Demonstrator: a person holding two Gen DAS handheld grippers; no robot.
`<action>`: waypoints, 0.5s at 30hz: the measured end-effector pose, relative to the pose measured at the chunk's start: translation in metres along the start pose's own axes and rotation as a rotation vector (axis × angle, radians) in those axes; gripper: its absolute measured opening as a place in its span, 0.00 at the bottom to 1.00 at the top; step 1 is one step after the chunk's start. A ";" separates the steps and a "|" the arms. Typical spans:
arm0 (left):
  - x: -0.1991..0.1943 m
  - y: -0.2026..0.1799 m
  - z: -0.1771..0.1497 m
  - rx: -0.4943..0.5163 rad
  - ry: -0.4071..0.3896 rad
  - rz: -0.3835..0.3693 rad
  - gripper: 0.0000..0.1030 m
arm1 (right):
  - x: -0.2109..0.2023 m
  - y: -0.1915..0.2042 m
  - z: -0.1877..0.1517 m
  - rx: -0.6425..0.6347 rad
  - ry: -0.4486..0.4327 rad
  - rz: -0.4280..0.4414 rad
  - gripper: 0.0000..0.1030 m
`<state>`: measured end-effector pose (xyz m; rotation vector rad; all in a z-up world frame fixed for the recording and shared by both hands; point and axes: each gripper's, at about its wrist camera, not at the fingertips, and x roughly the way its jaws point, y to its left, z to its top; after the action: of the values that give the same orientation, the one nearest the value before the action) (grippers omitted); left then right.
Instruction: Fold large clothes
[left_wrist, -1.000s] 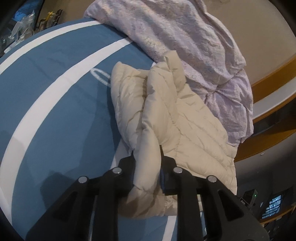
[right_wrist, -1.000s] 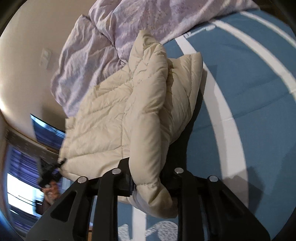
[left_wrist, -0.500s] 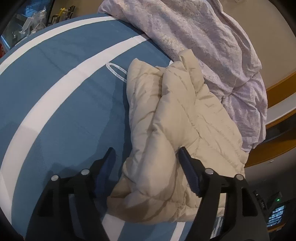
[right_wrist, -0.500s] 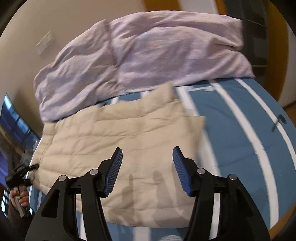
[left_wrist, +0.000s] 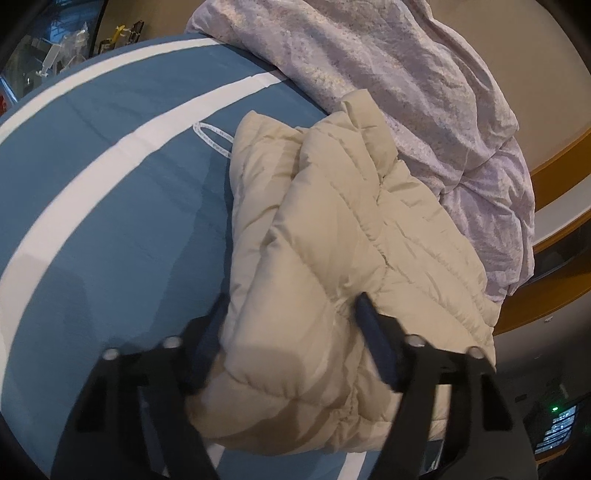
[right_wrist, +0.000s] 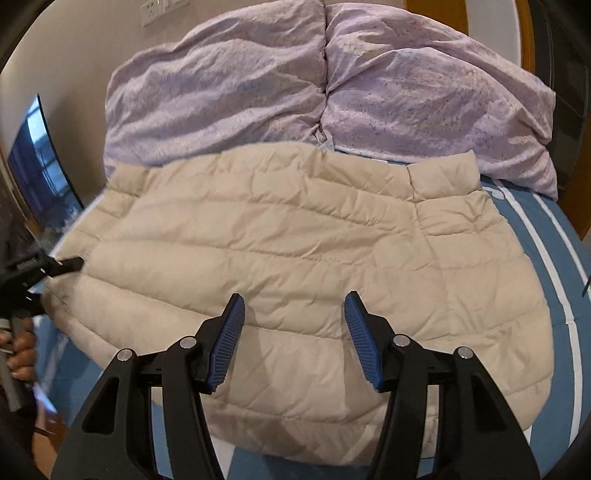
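A cream quilted jacket (left_wrist: 332, 240) lies folded on the blue bed cover (left_wrist: 110, 221). My left gripper (left_wrist: 290, 317) is at its near corner, and its jaws are closing. The puffy fold fills the gap and bulges against both pads. In the right wrist view the jacket (right_wrist: 295, 240) spreads flat and wide. My right gripper (right_wrist: 293, 314) hovers open above its near part with nothing between the blue pads (right_wrist: 229, 339). The left gripper (right_wrist: 62, 266) shows there at the jacket's left edge, held by a hand (right_wrist: 22, 350).
A crumpled lilac duvet (right_wrist: 295, 92) is heaped along the far side of the bed, touching the jacket's far edge. White stripes cross the blue cover (right_wrist: 543, 229). A dark screen (right_wrist: 40, 170) stands at the left. Cluttered shelves (left_wrist: 55, 48) are beyond the bed.
Both grippers let go of the jacket folds they held. The right one swung back and rolled level over the flattened jacket. The left one opened wide, then narrowed around a thicker fold.
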<state>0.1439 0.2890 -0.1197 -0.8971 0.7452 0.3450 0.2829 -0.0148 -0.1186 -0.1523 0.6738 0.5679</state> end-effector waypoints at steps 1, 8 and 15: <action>0.001 0.002 0.000 -0.011 0.001 -0.015 0.48 | 0.004 0.001 -0.002 -0.004 0.006 -0.005 0.57; -0.002 0.000 0.004 -0.018 -0.011 -0.063 0.27 | 0.030 0.011 -0.013 -0.038 0.061 -0.050 0.57; -0.013 -0.011 0.009 -0.013 -0.027 -0.134 0.20 | 0.037 0.016 -0.016 -0.070 0.081 -0.082 0.57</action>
<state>0.1450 0.2901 -0.1009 -0.9479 0.6552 0.2427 0.2889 0.0101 -0.1532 -0.2682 0.7234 0.5087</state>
